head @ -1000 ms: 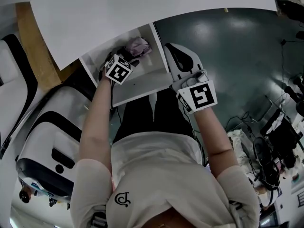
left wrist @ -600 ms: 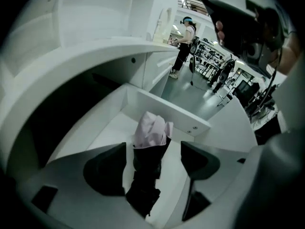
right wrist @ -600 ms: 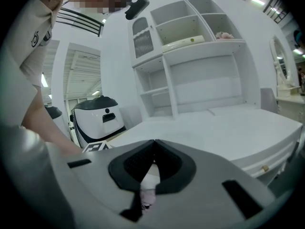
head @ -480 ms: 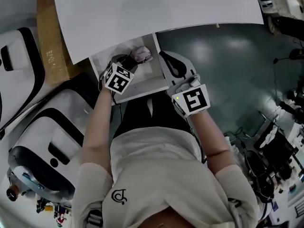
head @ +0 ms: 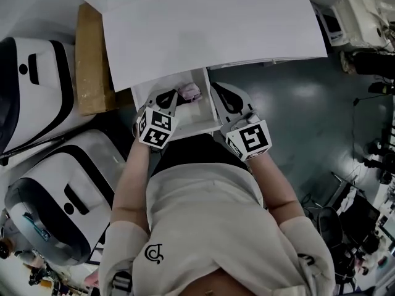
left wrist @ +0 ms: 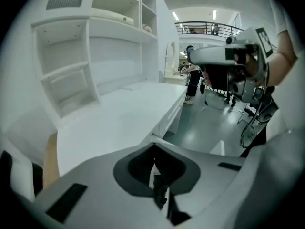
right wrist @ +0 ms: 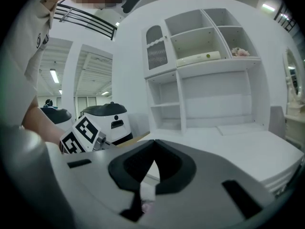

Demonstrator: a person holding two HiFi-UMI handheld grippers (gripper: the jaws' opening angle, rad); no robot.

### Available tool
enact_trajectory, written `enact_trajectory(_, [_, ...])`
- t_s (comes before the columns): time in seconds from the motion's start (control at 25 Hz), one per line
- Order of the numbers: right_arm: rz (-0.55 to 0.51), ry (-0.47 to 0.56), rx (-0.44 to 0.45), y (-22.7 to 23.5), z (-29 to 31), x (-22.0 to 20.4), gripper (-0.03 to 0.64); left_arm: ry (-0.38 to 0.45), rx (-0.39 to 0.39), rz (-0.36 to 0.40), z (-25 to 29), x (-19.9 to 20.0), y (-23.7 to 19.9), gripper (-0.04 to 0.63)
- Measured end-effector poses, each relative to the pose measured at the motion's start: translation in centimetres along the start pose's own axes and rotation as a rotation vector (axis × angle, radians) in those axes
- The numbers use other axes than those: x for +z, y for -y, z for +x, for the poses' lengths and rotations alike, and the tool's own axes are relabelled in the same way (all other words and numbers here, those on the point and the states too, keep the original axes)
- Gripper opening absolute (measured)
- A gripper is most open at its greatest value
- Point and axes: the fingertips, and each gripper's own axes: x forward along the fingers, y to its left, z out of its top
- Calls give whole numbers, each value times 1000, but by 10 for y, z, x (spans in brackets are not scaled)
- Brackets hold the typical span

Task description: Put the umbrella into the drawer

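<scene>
Desk (head: 210, 36): white, upper centre of head view; drawer (head: 205, 117) open at its front edge.
Umbrella (head: 189, 93): pink, folded, lying in drawer.
L gripper (head: 165, 97): clenched, empty, over drawer's left.
R gripper (head: 225, 97): jaws together, empty, by drawer's right wall.

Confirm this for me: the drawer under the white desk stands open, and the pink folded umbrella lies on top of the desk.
Not quite. The pink folded umbrella is not on top of the white desk. It lies inside the drawer, toward its back, as the head view shows. The rest holds: the drawer does stand open under the desk.
</scene>
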Motion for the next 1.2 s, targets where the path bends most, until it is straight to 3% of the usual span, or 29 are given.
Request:
enact_trajectory(0.48, [-73,119,55,-16,-7,71,6,394,192,-23,-127,114,-25,12])
enact_trajectory(0.88, [-133,230,89,-25,-24,134,5,682,300,-78,-221,160,-29,12])
enact_trajectory(1.0, [-127,248,104,-28,-26,141,6,734,317,-83,-243,164,-30,12])
enact_trajectory(1.2, [-131,253,130,-38,-30,143,6,744,333,-71,-260,159,-31,12])
